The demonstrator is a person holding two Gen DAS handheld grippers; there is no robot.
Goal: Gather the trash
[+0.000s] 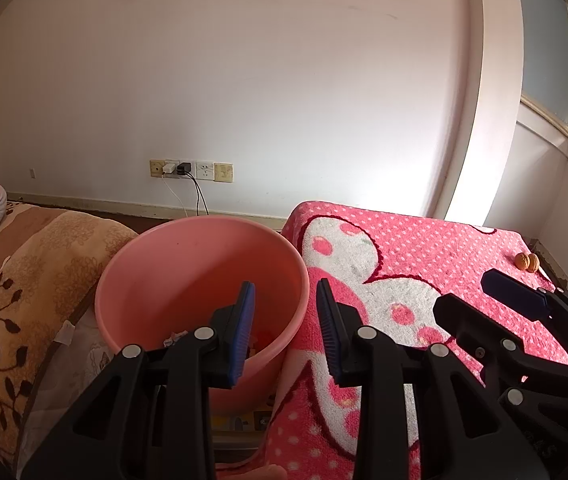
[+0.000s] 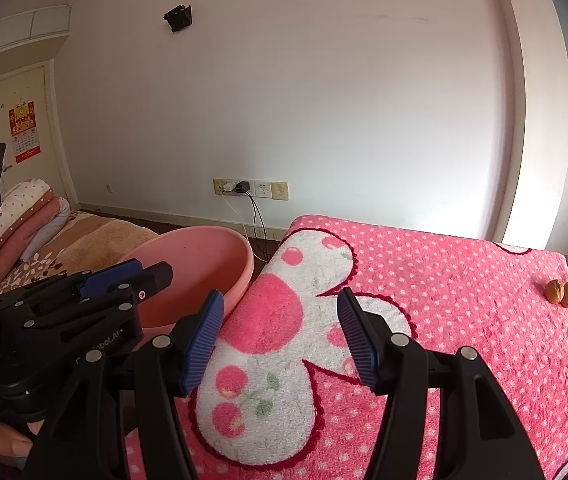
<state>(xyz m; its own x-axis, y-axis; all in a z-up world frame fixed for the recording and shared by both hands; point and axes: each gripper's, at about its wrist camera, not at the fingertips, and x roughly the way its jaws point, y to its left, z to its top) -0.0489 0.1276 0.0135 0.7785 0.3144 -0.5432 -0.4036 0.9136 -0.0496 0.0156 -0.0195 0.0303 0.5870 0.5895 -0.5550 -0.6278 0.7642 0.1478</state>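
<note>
Pink polka-dot blanket [image 2: 464, 320] with a white cherry-print patch, spread across a raised surface and filling the 3-to-6 o'clock area of the right wrist view. Pink bucket [image 1: 188, 280] just beside its left edge, at about 9 o'clock of that view, holding scraps of trash [image 1: 176, 338] at the bottom. Left gripper [image 1: 286, 332] above the bucket's right rim, jaws apart, nothing between them. Right gripper [image 2: 280, 340] over the blanket, jaws likewise parted and bare. Two walnuts [image 2: 561, 292] touching each other near the blanket's far right corner, toward 3 o'clock.
</note>
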